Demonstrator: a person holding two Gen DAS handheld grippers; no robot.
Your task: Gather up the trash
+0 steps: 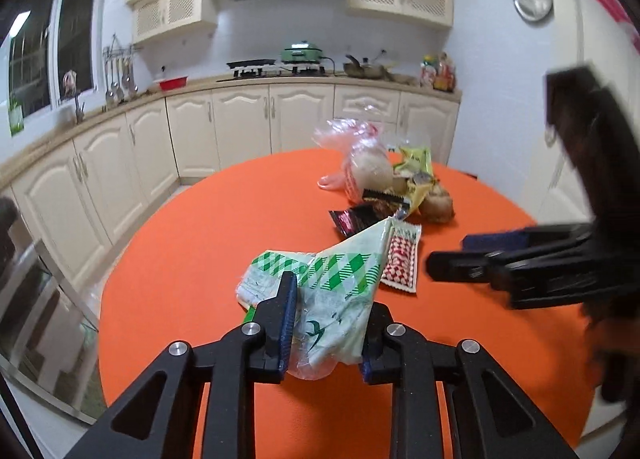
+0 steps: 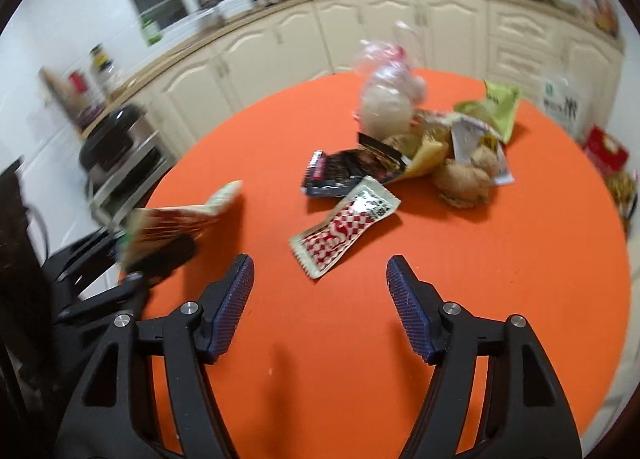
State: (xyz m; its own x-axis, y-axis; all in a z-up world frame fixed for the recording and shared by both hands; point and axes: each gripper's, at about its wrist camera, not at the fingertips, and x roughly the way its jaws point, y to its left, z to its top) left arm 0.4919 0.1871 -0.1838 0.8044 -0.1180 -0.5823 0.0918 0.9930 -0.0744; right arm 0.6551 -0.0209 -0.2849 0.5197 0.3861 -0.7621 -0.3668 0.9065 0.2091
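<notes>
Kitchen, orange table (image 1: pixel 200 243) — left gripper (image 1: pixel 328 319) pinches a green-checked wrapper (image 1: pixel 340 271); right gripper (image 2: pixel 320 299) gapes empty above a red-checked sachet (image 2: pixel 344 227) — print illegible.

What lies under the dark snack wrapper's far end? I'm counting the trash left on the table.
The dark snack wrapper rests on the orange table. Its far end tucks among a yellowish wrapper and brown husks; anything beneath there is covered.
</notes>
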